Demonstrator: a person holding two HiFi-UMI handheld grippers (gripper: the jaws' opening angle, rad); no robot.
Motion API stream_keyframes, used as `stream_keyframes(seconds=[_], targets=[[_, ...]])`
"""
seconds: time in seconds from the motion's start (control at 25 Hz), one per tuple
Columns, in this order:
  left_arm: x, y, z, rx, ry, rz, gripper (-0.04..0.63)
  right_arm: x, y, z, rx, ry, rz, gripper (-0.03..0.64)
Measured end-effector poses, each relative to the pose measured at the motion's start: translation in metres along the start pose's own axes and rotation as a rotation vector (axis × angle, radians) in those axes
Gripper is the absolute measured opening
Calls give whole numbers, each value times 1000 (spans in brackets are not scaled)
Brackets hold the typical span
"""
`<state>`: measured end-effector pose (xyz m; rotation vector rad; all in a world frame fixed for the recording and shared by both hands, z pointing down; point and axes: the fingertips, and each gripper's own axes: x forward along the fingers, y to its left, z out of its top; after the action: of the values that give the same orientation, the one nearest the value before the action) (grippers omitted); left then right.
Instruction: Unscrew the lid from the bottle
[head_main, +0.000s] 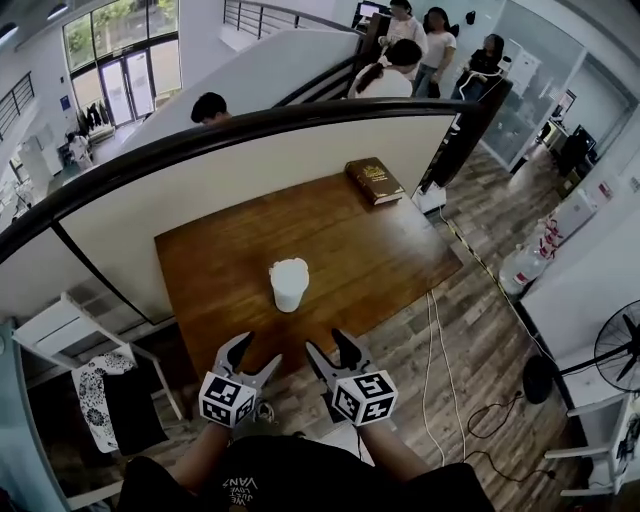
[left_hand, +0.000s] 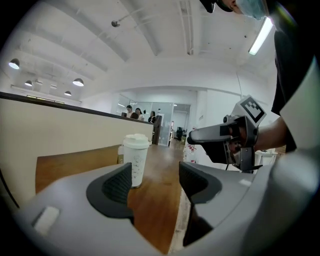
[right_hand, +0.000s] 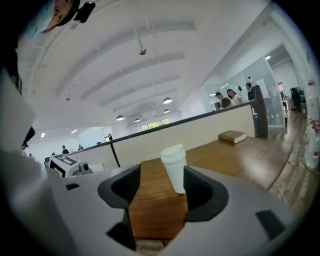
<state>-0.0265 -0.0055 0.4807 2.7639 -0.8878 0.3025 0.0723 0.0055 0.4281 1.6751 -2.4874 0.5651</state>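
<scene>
Two grippers low at near table edge, side by side: left gripper (head_main: 256, 352) jaws apart, nothing btwn; right gripper (head_main: 328, 344) same, released. Ahead, white bottle (head_main: 288, 288) upright mid wooden table (head_main: 210, 270), w/ white lid (head_main: 288, 268) on; opaque, contents not visible. Brown book (head_main: 374, 181) flat at far right corner, well apart.

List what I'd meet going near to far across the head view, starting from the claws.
Left claw and right claw side by side → white cup → brown book by the table's far edge.
</scene>
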Motion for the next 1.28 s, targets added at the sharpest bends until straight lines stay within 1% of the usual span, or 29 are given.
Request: stream_keyframes(seconds=[0.32,0.48,0.56,0.72,0.8,0.96,1.12,1.28], targets=[[27,42,0,36,28,-82,281,39,-9,6,6,-17,-64,236],[46,51,-7,61,57,-153,281,55,-17,9,3,-30,-104,236],[56,54,-10,67,71,-179,281,63,-21,12,-7,-36,-107,236],[77,57,-16,77,77,-204,281,76,-29,16,-30,-41,-99,236],[89,60,-19,82,76,-205,281,82,-35,17,-31,-44,-93,236],[112,65,-24,85,66,-185,293,92,-47,16,-33,-32,-60,236],[128,67,-27,75,57,-158,319,99,-53,16,-44,-20,-3,236],[140,67,-30,106,50,-126,336,105,-50,21,-68,2,72,247]])
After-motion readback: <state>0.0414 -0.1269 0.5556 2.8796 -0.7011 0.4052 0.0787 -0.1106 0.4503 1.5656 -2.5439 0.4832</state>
